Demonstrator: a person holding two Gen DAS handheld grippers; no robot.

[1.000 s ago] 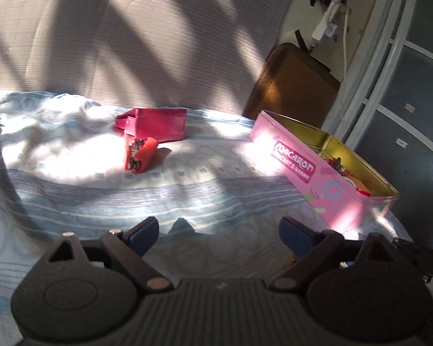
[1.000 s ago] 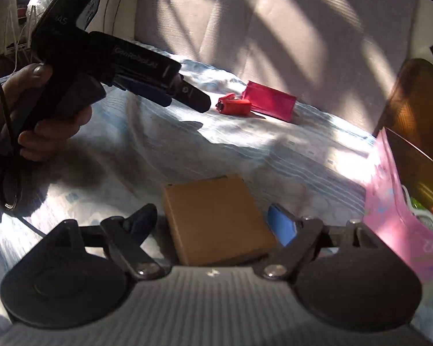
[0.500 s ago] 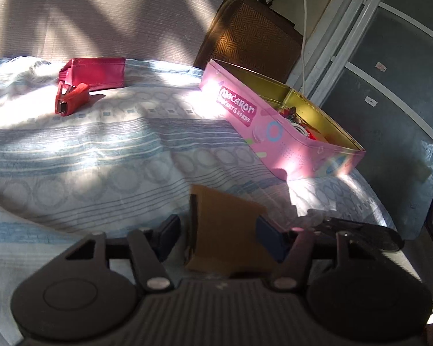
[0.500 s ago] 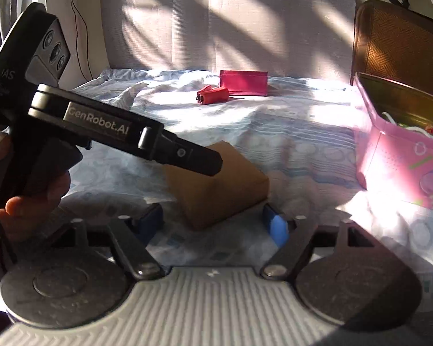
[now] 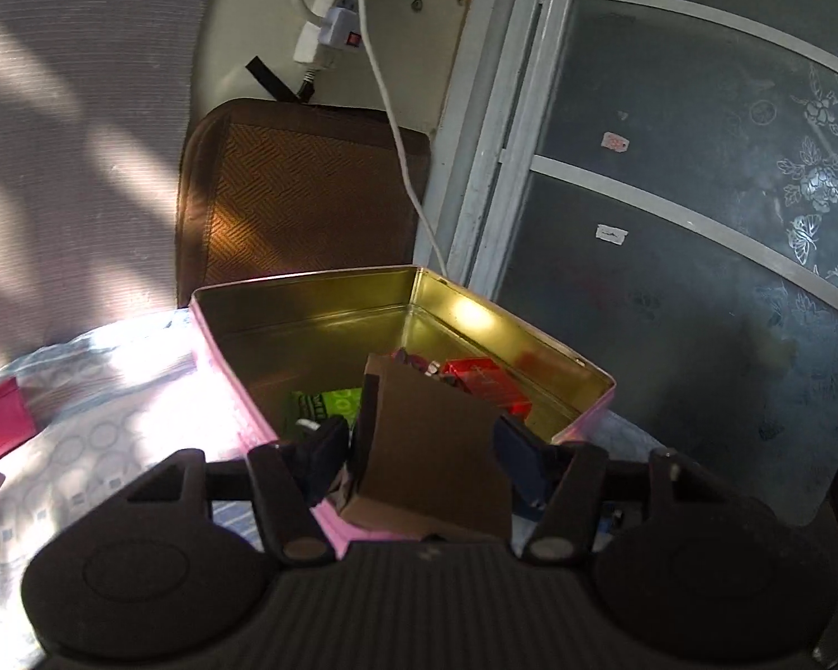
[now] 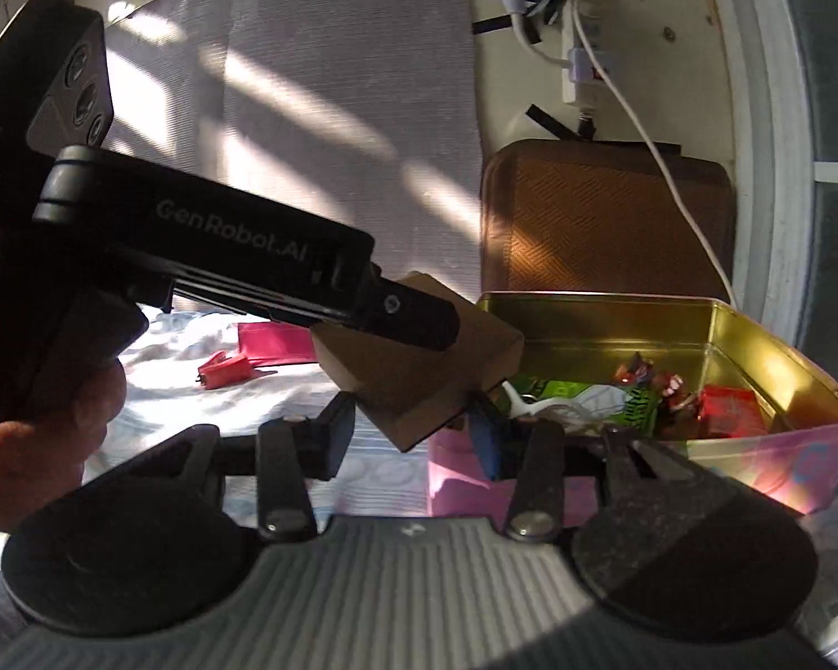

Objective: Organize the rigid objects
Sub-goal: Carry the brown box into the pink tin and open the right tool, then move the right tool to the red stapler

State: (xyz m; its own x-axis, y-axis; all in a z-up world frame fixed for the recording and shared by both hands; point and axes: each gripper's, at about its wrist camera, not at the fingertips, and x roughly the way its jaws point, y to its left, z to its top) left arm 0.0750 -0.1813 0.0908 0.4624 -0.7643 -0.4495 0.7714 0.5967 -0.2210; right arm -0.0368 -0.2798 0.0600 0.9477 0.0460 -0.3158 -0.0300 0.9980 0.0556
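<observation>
My left gripper point(image 5: 419, 438) is shut on a flat brown cardboard box point(image 5: 427, 480) and holds it tilted over the near end of an open pink tin point(image 5: 307, 279). In the right wrist view the left gripper point(image 6: 419, 346) reaches in from the left with the brown box point(image 6: 419, 391) beside the pink tin point(image 6: 754, 469). My right gripper point(image 6: 413, 435) is closing. The box's lower corner shows between its fingers, but the pads do not press on it. A red clip point(image 6: 223, 371) and a red pouch point(image 6: 274, 343) lie on the sheet further back.
The tin holds a green packet point(image 5: 335, 405), a red box point(image 5: 486, 385) and several small items. A brown woven cushion point(image 5: 301, 195) stands behind it, with a power strip and white cable point(image 5: 329, 33) above. A glass door point(image 5: 670, 223) is at the right. A hand point(image 6: 44, 430) holds the left gripper.
My left gripper closed on the brown box, lifted it off the sheet and carried it right to above the tin. My right gripper followed toward the tin and its jaws narrowed.
</observation>
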